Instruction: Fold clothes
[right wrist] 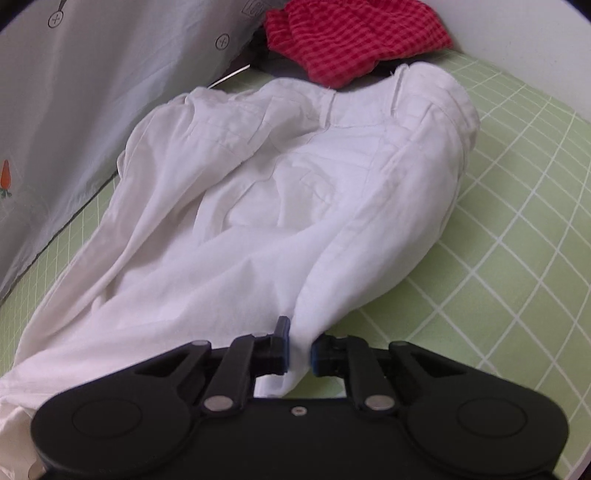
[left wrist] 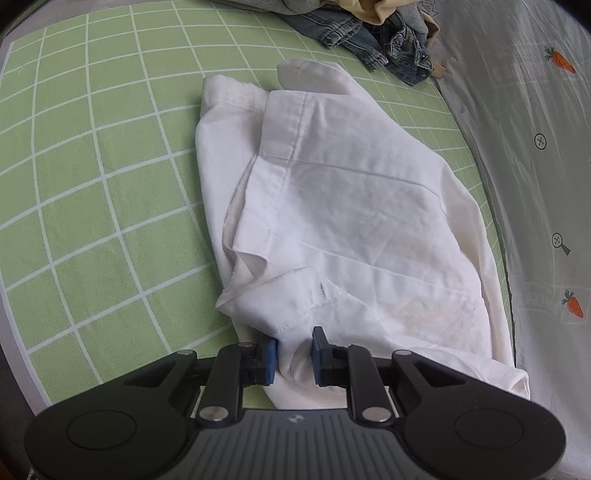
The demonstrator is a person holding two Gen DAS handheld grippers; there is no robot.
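Note:
A white pair of trousers lies partly folded on a green gridded mat. My left gripper is shut on a bunched edge of the white fabric near the bottom of the left wrist view. In the right wrist view the same white trousers stretch away over the mat. My right gripper is shut on a fold of the white cloth, which hangs between its blue pads.
A pile of denim and other clothes lies at the far edge of the mat. A red checked garment lies beyond the trousers. A grey sheet with carrot prints borders the mat; it also shows in the right wrist view.

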